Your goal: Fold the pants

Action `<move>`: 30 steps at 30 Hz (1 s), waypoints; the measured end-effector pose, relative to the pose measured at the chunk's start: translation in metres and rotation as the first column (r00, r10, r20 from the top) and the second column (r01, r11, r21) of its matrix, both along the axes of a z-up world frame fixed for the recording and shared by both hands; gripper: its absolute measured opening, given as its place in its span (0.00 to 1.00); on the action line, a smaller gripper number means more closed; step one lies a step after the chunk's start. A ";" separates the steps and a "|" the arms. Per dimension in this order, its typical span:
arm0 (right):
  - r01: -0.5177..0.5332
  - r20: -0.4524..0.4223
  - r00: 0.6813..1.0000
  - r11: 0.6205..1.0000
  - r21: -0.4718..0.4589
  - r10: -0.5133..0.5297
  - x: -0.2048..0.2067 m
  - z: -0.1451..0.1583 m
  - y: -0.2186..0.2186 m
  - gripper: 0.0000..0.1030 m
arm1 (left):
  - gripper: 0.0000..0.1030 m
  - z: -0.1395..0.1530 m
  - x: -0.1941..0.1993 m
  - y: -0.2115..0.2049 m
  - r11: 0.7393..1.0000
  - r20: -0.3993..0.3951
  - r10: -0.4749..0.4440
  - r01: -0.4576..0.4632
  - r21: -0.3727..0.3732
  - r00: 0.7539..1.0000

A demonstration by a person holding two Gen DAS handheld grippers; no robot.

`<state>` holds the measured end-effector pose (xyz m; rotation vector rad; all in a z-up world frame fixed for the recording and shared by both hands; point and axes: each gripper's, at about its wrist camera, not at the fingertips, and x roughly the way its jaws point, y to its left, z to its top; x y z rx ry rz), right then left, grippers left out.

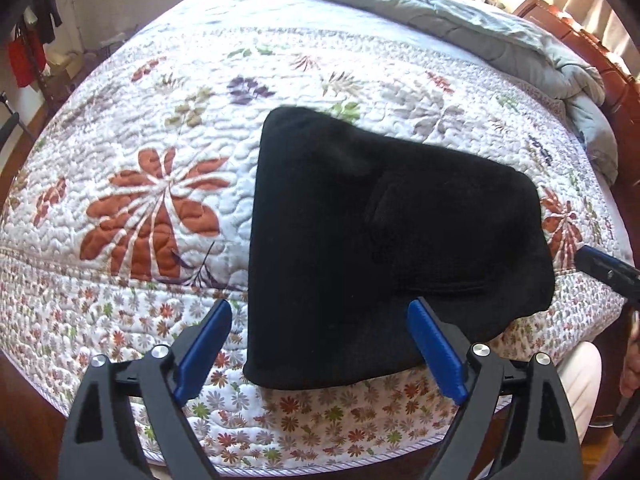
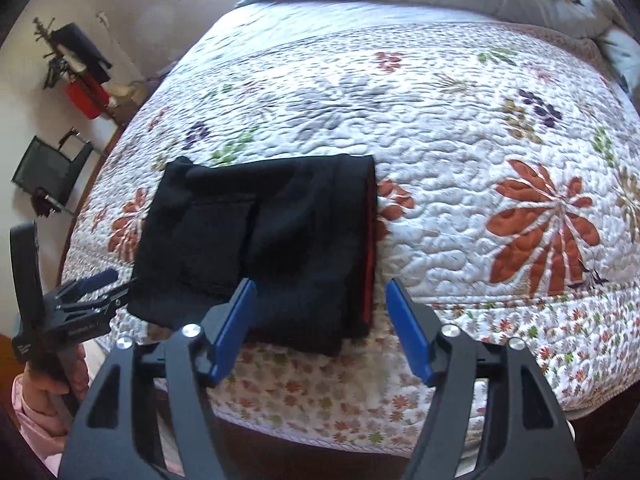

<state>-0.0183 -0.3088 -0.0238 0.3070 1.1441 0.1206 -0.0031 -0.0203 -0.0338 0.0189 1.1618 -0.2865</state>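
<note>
The black pants (image 1: 380, 248) lie folded into a compact bundle on the floral quilt, near the bed's front edge. In the right wrist view the pants (image 2: 264, 248) show a red stripe along the right fold edge. My left gripper (image 1: 320, 312) is open and empty, hovering just before the bundle's near edge. My right gripper (image 2: 320, 292) is open and empty, above the bundle's near right corner. The left gripper also shows in the right wrist view (image 2: 100, 284), at the bundle's left side. The right gripper's tip shows at the right edge of the left wrist view (image 1: 600, 264).
The quilted bed cover (image 1: 160, 160) spans the whole bed. A grey duvet (image 1: 460, 12) is bunched at the far end by the wooden headboard (image 1: 580, 32). A chair (image 2: 52, 172) and hanging clothes (image 2: 80, 76) stand by the wall left of the bed.
</note>
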 end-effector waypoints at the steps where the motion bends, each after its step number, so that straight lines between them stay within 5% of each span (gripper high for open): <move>1: -0.016 -0.010 1.000 1.000 0.009 0.016 0.002 -0.006 0.005 0.72 | 0.89 0.002 0.000 -0.001 1.000 0.005 -0.005 0.005 -0.005 1.000; 7: -0.011 -0.110 0.994 0.999 0.050 0.017 0.014 -0.047 0.012 0.72 | 0.90 -0.006 0.006 -0.007 1.000 0.000 -0.018 0.018 0.010 1.000; 9: 0.001 -0.140 0.990 0.998 0.067 0.008 0.018 -0.061 0.011 0.66 | 0.90 -0.018 0.009 -0.004 1.000 -0.022 -0.009 0.010 0.022 1.000; 11: -0.008 -0.137 0.991 0.999 0.038 0.013 0.019 -0.065 0.012 0.48 | 0.90 -0.028 0.013 0.001 1.000 -0.053 0.004 -0.003 0.018 0.999; 13: -0.023 -0.138 0.990 0.999 0.022 0.026 0.019 -0.064 0.011 0.46 | 0.91 -0.036 0.017 0.005 1.000 -0.076 0.004 -0.004 0.004 0.997; 19: -0.053 -0.180 0.983 0.997 -0.051 0.043 0.022 -0.086 0.020 0.52 | 0.97 -0.066 0.034 0.007 0.995 -0.161 -0.034 0.019 -0.095 0.986; 24: -0.014 -0.166 0.986 1.000 0.020 0.017 0.021 -0.073 0.009 0.55 | 0.97 -0.064 0.043 0.007 0.992 -0.175 -0.062 0.041 -0.121 0.983; 26: -0.002 -0.147 0.989 0.998 0.055 0.010 0.022 -0.065 0.002 0.66 | 0.96 -0.061 0.047 0.007 0.991 -0.157 -0.081 0.062 -0.120 0.984; 30: -0.007 -0.153 0.988 0.998 0.067 0.017 0.033 -0.067 -0.005 0.69 | 0.96 -0.068 0.059 0.003 0.972 -0.193 -0.139 0.097 -0.212 0.971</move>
